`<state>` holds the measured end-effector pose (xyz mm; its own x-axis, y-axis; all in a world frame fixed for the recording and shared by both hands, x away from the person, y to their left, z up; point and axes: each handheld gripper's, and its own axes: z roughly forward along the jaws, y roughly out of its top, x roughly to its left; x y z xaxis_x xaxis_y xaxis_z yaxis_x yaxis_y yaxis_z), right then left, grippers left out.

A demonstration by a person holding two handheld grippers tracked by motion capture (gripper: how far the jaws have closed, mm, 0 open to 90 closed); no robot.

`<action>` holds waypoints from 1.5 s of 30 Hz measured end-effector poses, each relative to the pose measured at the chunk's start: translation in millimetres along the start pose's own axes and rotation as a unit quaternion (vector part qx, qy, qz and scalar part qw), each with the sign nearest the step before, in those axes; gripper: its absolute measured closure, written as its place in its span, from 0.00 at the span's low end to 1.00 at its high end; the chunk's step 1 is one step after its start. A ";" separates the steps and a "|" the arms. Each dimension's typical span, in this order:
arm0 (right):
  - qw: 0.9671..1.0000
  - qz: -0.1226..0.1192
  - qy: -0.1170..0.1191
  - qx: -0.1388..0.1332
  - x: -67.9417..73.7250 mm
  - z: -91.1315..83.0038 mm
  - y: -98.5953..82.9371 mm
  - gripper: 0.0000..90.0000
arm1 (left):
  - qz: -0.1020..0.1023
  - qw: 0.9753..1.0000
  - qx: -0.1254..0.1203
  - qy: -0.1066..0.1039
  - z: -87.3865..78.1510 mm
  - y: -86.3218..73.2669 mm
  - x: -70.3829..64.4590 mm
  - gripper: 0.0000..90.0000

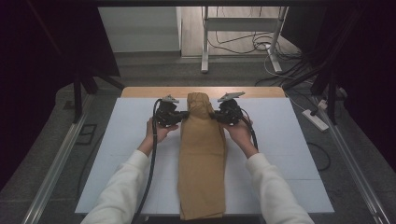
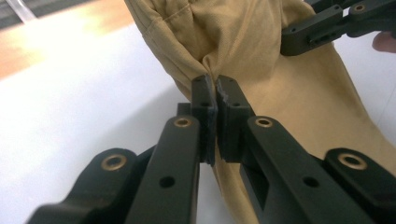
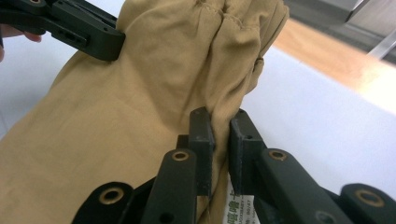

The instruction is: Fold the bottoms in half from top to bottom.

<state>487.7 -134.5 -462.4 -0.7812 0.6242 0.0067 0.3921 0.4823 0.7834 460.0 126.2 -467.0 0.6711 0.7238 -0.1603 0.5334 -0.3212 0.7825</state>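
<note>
Tan trousers [image 1: 201, 158], folded lengthwise, lie down the middle of the white board [image 1: 280, 140], with the far end bunched and slightly lifted. My left gripper [image 1: 184, 115] is shut on the left edge of that far end; the left gripper view shows the cloth [image 2: 261, 60] pinched between the jaws of my left gripper [image 2: 215, 86]. My right gripper [image 1: 213, 115] holds the right edge. In the right gripper view the fabric [image 3: 154, 93] runs down between the jaws of my right gripper [image 3: 219, 119], and a white label [image 3: 233, 210] hangs below. Each gripper view shows the other gripper [image 2: 327, 23] [image 3: 79, 28] across the cloth.
The board rests on a wooden table whose far edge [image 1: 203, 91] shows behind the trousers. Metal rails [image 1: 56, 163] run along both sides. A desk frame [image 1: 204, 42], cables and a power strip [image 1: 315, 119] are on the floor beyond.
</note>
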 end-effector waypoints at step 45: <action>1.000 0.009 0.024 -0.014 8.8 -6.9 -15.5 0.90 | 0.022 1.000 -0.009 -0.016 -7.8 -22.0 -16.9 0.95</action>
<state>471.4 -140.7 -470.2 -0.7968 0.6022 0.0509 0.3939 0.4536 0.7994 432.9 125.8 -476.8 0.7100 0.6893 -0.1438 0.4938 -0.3419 0.7995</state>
